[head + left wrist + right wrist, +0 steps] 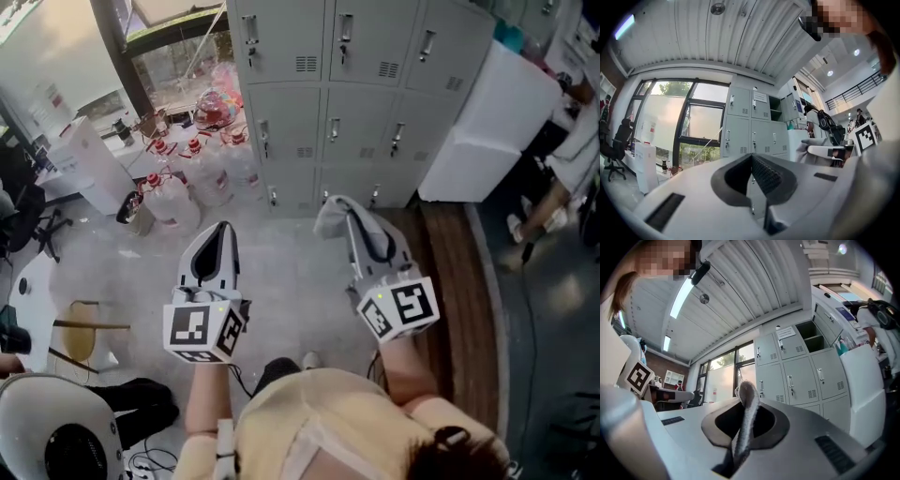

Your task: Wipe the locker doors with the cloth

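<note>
Before the lockers [361, 103], right gripper [743, 427] pinches a cloth [746, 401], likely soft, light, best held bunched; left gripper [752, 187] closed, empty.

An office locker area: grey lockers [356, 94] line one wall beside tall windows [701, 124], with a swivel chair [614, 147] and water jugs [173, 199] nearby.

Ahead of me the grey floor [281, 248] lies open right up to the locker doors [361, 122]. On my left, a cluster of water jugs [175, 199] crowds the lockers' lower corner. On my right, a white cabinet [487, 122] stands hard against them.
</note>
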The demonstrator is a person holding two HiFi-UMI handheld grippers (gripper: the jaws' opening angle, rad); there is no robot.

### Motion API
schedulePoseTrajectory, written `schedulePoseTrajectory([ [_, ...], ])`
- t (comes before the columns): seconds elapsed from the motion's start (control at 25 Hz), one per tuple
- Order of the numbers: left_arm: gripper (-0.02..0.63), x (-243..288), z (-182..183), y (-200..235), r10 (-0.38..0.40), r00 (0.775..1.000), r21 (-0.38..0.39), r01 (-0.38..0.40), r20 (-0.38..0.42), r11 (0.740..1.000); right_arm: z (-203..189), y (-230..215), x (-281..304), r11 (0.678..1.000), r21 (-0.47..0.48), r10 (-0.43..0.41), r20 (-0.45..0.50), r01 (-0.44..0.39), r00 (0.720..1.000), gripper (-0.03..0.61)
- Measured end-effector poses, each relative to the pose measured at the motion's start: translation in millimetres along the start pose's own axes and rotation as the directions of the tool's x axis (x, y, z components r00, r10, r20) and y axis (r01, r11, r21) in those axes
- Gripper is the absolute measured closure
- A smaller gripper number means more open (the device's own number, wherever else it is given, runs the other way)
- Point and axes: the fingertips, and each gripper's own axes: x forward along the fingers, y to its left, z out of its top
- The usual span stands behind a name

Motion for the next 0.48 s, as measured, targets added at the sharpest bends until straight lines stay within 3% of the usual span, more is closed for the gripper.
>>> schedulePoseTrajectory([
  [0.48,0.611,38.0,-8.3,1.0,-0.008,1.000,0.018,0.009,-0.028,1.000,1.6,-32.7,15.7,1.000,0.017,-0.018,0.013,0.017,1.000,0.563],
])
